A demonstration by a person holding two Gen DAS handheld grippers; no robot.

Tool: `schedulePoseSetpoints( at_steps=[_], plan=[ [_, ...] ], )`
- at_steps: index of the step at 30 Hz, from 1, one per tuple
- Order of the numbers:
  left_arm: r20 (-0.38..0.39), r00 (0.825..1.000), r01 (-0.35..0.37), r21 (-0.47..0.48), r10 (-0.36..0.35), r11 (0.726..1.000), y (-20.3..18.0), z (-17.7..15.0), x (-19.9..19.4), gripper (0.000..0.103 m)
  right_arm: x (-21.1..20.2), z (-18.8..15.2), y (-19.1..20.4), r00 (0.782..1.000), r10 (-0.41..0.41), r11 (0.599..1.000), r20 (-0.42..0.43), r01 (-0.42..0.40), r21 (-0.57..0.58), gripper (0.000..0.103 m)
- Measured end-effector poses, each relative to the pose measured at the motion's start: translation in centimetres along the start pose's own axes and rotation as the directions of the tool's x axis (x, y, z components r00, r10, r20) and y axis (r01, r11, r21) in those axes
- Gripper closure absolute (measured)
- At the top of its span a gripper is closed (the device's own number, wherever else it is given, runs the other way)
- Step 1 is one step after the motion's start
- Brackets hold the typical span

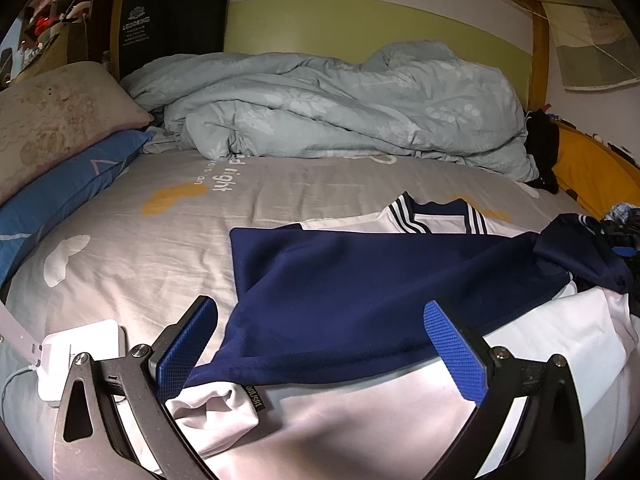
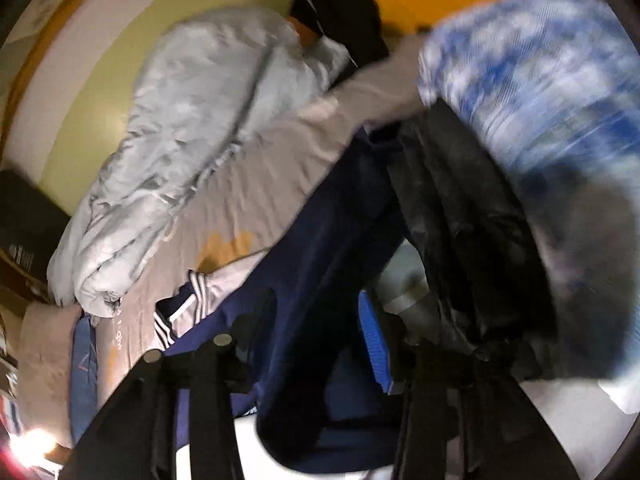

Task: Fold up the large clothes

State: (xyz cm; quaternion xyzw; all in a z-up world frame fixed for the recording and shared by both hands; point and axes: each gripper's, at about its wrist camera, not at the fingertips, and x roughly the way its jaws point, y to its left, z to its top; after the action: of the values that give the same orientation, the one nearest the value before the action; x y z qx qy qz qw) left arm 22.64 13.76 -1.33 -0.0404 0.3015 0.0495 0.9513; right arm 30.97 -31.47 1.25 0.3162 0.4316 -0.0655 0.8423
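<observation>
Your left gripper (image 1: 320, 344) stands wide open over the navy-and-white jersey (image 1: 360, 280), gripping nothing; your right gripper (image 2: 316, 332) is partly open, navy cloth between its fingers, grip unclear through blur. The jersey lies on the grey bedsheet (image 1: 160, 240), a rumpled pale-blue duvet (image 1: 320, 108) against the green wall (image 1: 360, 28).

left gripper (image 1: 324, 344) — black arms, silver screws | pads (image 1: 456, 348) — blue, textured
</observation>
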Motion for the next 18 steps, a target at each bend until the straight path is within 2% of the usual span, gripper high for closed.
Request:
schedulePoseSetpoints(
  at_steps=[2, 5, 6, 7, 8, 9, 12, 16, 18],
  plan=[
    [-0.002, 1.0, 0.002, 0.006, -0.002, 1.0, -0.2, -0.1, 0.1, 0.0, 1.3, 0.4, -0.2, 1.0, -0.014, 1.0, -0.013, 0.014, 0.021, 0.055],
    [-0.011, 1.0, -0.007, 0.012, 0.007, 1.0, -0.5, -0.3, 0.6, 0.0, 2.7, 0.9, -0.6, 0.999, -0.046, 0.998, 0.001, 0.045, 0.039, 0.057],
    [-0.016, 1.0, -0.01, 0.013, 0.011, 1.0, -0.5, -0.3, 0.7, 0.0, 3.0, 1.0, -0.5, 0.998, -0.055, 0.998, 0.013, 0.054, 0.04, 0.062],
    [-0.02, 1.0, -0.013, 0.014, 0.013, 1.0, -0.5, -0.4, 0.9, 0.0, 3.0, 1.0, -0.5, 0.997, -0.069, 0.997, 0.032, 0.068, 0.04, 0.09],
    [-0.024, 1.0, -0.016, 0.013, 0.017, 1.0, -0.5, -0.4, 1.1, 0.0, 2.8, 1.0, -0.6, 0.994, -0.093, 0.995, 0.055, 0.09, 0.041, 0.1],
    [-0.027, 0.999, -0.02, 0.011, 0.02, 1.0, -0.5, -0.4, 1.2, 0.0, 2.6, 1.0, -0.6, 0.989, -0.12, 0.992, 0.083, 0.117, 0.043, 0.1],
    [-0.025, 1.0, -0.016, 0.007, 0.016, 1.0, -0.3, -0.2, 1.2, 0.0, 1.4, 0.6, -0.1, 0.979, -0.126, 0.992, 0.158, 0.125, 0.015, 0.101],
    [-0.001, 1.0, -0.017, 0.008, 0.017, 1.0, -0.3, 0.0, 0.7, 0.0, -1.1, -0.3, 2.0, 0.981, -0.016, 0.997, 0.192, 0.031, -0.078, 0.101],
    [0.005, 1.0, -0.013, 0.006, 0.013, 1.0, -0.3, 0.1, 0.5, 0.0, -2.5, -1.4, 3.7, 0.979, 0.081, 0.988, 0.186, -0.054, -0.147, 0.101]
  ],
)
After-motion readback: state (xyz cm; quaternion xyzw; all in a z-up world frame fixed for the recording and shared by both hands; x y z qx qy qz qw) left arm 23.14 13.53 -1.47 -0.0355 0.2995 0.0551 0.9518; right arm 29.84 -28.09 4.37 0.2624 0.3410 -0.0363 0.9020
